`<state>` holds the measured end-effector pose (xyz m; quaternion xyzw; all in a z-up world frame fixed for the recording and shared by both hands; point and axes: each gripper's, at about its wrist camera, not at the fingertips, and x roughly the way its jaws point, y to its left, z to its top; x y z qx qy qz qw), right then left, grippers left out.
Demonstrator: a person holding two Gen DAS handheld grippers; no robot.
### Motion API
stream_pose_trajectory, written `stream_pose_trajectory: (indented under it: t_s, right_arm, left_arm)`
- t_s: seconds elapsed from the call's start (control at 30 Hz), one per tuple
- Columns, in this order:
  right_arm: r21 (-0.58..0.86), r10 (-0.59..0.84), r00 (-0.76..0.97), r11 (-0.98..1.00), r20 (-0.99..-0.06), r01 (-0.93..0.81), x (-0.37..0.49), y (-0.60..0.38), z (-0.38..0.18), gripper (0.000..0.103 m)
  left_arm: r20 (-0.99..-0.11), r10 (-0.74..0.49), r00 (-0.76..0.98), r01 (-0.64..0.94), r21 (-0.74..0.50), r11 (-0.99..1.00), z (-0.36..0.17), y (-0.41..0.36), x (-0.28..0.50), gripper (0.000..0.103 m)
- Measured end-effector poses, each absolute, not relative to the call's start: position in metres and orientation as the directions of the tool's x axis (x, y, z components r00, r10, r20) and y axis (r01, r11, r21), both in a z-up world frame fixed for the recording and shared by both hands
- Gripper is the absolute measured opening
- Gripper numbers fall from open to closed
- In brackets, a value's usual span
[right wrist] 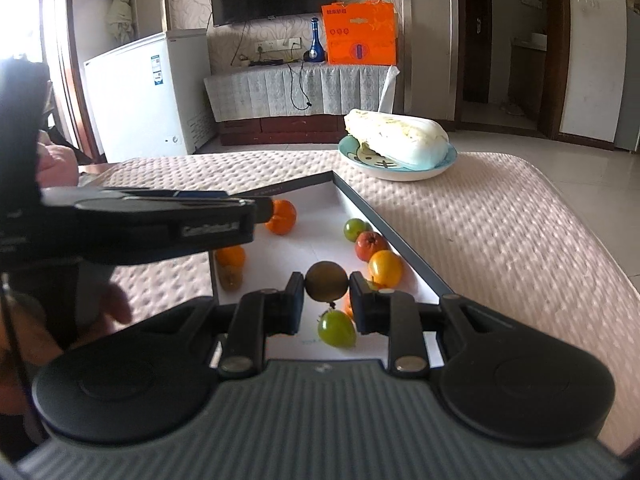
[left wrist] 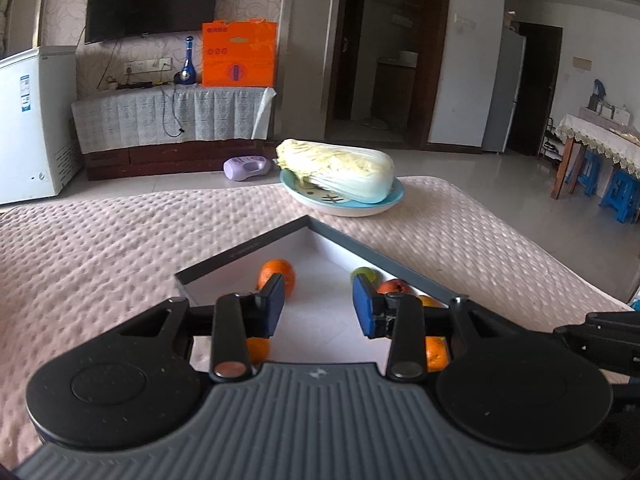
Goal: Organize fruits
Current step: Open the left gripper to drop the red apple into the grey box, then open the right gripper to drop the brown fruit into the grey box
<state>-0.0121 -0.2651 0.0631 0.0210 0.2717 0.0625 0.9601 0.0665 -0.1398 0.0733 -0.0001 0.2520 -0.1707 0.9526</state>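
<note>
Grey-walled and white inside, a shallow box (right wrist: pixel 394 232) lies on the pink quilted cover (right wrist: pixel 500 220) of the tabletop and holds the fruit. Along its right wall, in the right wrist view, sit a green fruit (right wrist: pixel 355 229), a red one (right wrist: pixel 371 245) and a yellow-orange one (right wrist: pixel 385 268), one just beside the next. An orange (right wrist: pixel 282 217) lies towards the far left of the box, another orange (right wrist: pixel 231 257) sits by the left wall with a brownish fruit (right wrist: pixel 231 278) just in front of it, and a green tomato-like fruit (right wrist: pixel 336 329) lies near the front edge.

The right claw (right wrist: pixel 327 292) is closed on a round brown fruit (right wrist: pixel 327 281), its pads pressing both sides, and holds it over the box floor.

The left claw (left wrist: pixel 319 304) stands partly open with nothing between its blue pads (left wrist: pixel 276 304); it hangs over the box, the orange just beyond its left finger. From the right wrist view it reaches in from the left, with a hand (right wrist: pixel 60 168) behind it.

Past the box, a blue-rimmed plate (right wrist: pixel 448 166) carries a napa cabbage (right wrist: pixel 396 136).
</note>
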Motion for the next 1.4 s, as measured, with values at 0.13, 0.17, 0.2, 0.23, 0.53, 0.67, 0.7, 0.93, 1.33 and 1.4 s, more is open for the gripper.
stream_pose_trajectory:
  t_s: [0.13, 0.17, 0.2, 0.23, 0.53, 0.67, 0.7, 0.93, 1.33, 1.4]
  right_arm:
    - [0.071, 0.123, 0.846, 0.992, -0.518, -0.101, -0.007, -0.260, 0.062, 0.028]
    - [0.071, 0.120, 0.847, 0.993, -0.518, -0.097, -0.005, -0.260, 0.062, 0.028]
    - [0.073, 0.117, 0.847, 0.993, -0.519, -0.092, -0.004, -0.260, 0.062, 0.028]
    - [0.074, 0.115, 0.847, 0.993, -0.519, -0.089, -0.002, -0.259, 0.062, 0.028]
    - [0.075, 0.105, 0.843, 0.994, -0.527, -0.077, 0.010, -0.248, 0.058, 0.028]
    - [0.073, 0.098, 0.841, 0.995, -0.532, -0.070, 0.015, -0.241, 0.056, 0.028]
    - [0.075, 0.098, 0.841, 0.995, -0.533, -0.068, 0.016, -0.241, 0.056, 0.028]
    - [0.088, 0.104, 0.834, 0.994, -0.542, -0.067, 0.027, -0.235, 0.052, 0.028]
    - [0.110, 0.112, 0.821, 0.992, -0.560, -0.060, 0.035, -0.229, 0.046, 0.028]
    - [0.111, 0.106, 0.819, 0.992, -0.564, -0.052, 0.036, -0.229, 0.045, 0.028]
  left_arm:
    - [-0.483, -0.314, 0.817, 0.318, -0.076, 0.945, 0.075, -0.129, 0.063, 0.043]
    - [-0.483, -0.312, 0.818, 0.317, -0.074, 0.945, 0.076, -0.126, 0.061, 0.043]
    - [-0.483, -0.309, 0.819, 0.316, -0.070, 0.946, 0.076, -0.123, 0.060, 0.043]
    - [-0.485, -0.309, 0.818, 0.316, -0.069, 0.946, 0.077, -0.120, 0.059, 0.043]
    - [-0.505, -0.308, 0.806, 0.323, -0.061, 0.944, 0.075, -0.104, 0.047, 0.049]
    - [-0.508, -0.305, 0.806, 0.335, -0.034, 0.941, 0.073, -0.103, 0.039, 0.052]
    - [-0.510, -0.303, 0.805, 0.337, -0.028, 0.941, 0.072, -0.102, 0.037, 0.052]
    - [-0.522, -0.291, 0.802, 0.339, -0.004, 0.941, 0.072, -0.094, 0.019, 0.052]
    - [-0.566, -0.255, 0.784, 0.304, -0.007, 0.953, 0.084, -0.066, -0.041, 0.058]
    - [-0.563, -0.248, 0.789, 0.294, -0.010, 0.956, 0.085, -0.062, -0.050, 0.070]
